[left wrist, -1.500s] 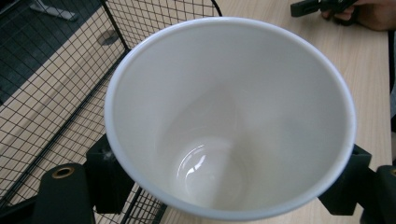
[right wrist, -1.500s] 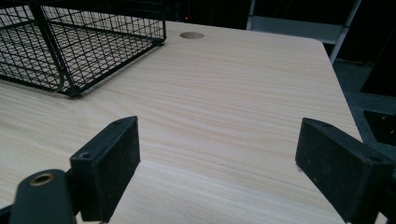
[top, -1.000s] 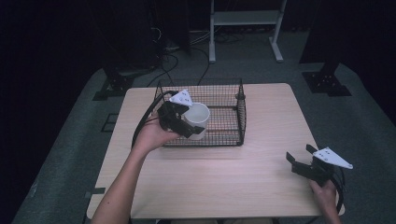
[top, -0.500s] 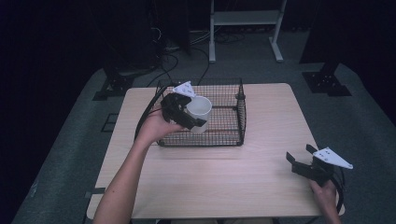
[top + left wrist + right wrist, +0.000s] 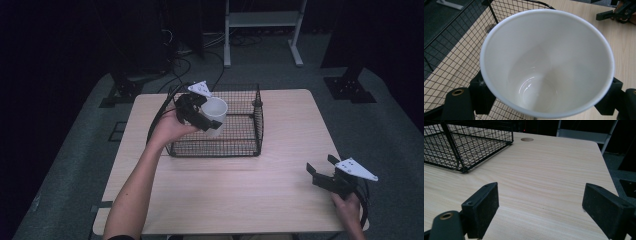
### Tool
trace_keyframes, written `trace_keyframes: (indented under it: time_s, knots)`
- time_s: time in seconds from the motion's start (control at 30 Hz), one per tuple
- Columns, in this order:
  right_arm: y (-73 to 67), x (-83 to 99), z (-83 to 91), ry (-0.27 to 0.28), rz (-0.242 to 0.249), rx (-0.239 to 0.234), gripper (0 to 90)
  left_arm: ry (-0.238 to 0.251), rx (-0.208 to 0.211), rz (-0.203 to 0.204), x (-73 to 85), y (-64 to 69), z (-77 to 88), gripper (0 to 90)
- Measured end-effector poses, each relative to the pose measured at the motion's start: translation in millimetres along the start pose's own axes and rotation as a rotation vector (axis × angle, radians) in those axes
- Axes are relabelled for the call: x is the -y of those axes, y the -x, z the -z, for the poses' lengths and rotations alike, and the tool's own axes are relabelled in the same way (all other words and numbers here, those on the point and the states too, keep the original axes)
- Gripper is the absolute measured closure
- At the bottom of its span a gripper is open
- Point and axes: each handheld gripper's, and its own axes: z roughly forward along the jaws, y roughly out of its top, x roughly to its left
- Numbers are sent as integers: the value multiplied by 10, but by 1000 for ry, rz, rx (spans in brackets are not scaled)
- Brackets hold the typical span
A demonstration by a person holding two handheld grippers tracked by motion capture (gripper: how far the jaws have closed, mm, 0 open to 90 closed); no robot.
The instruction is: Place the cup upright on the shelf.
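Observation:
A white cup [image 5: 215, 115] hangs over the left part of the black wire basket [image 5: 250, 145], with my left gripper [image 5: 202, 117] shut on its sides. The left gripper view looks straight into the empty cup [image 5: 546, 65], its jaws pressed against both walls, basket mesh [image 5: 451, 50] underneath. My right gripper [image 5: 322, 172] is open near the table's right front corner, nothing between its jaws. The right gripper view has the pads [image 5: 486, 205] spread wide over bare wood, with the basket [image 5: 469, 145] at upper left.
The light wooden table [image 5: 240, 195] has a round cable hole [image 5: 527, 139] past the basket. Dark floor with cables, stands and a white shelf frame [image 5: 262, 20] lies behind the table.
My left gripper has carried the cup a little farther back and right over the basket. The right gripper has stayed in place, open.

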Motion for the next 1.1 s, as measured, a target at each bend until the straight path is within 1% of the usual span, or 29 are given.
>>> trace_keyframes:
  time_s: [0.07,0.23,0.4,0.63,0.7,0.8,0.9,0.97,1.03,1.1]
  knots:
    - [-1,0,0,0,1,0,130,-8,-1,2,-10,-35,-28,208]
    - [-1,0,0,0,1,-1,130,-8,-9,15,-14,-93,-88,208]
    - [0,0,0,-1,-1,-3,130,-15,-2,21,-14,-163,-181,208]
    - [1,0,0,-1,-1,-4,130,-5,-1,32,-21,-239,-298,208]
    - [0,0,0,0,-2,-4,130,-8,-3,30,-20,-260,-338,208]
    - [0,0,0,0,-1,-5,130,-7,-3,39,-10,-300,-412,208]
    - [1,0,1,1,-2,-6,130,-7,-3,42,-4,-320,-447,208]
    - [2,0,1,1,-4,-7,130,-8,-11,43,1,-337,-486,207]
    - [3,1,1,2,-3,-6,130,-1,-27,33,8,-344,-516,207]
    - [3,1,1,2,-3,-6,130,6,-25,36,13,-361,-547,207]
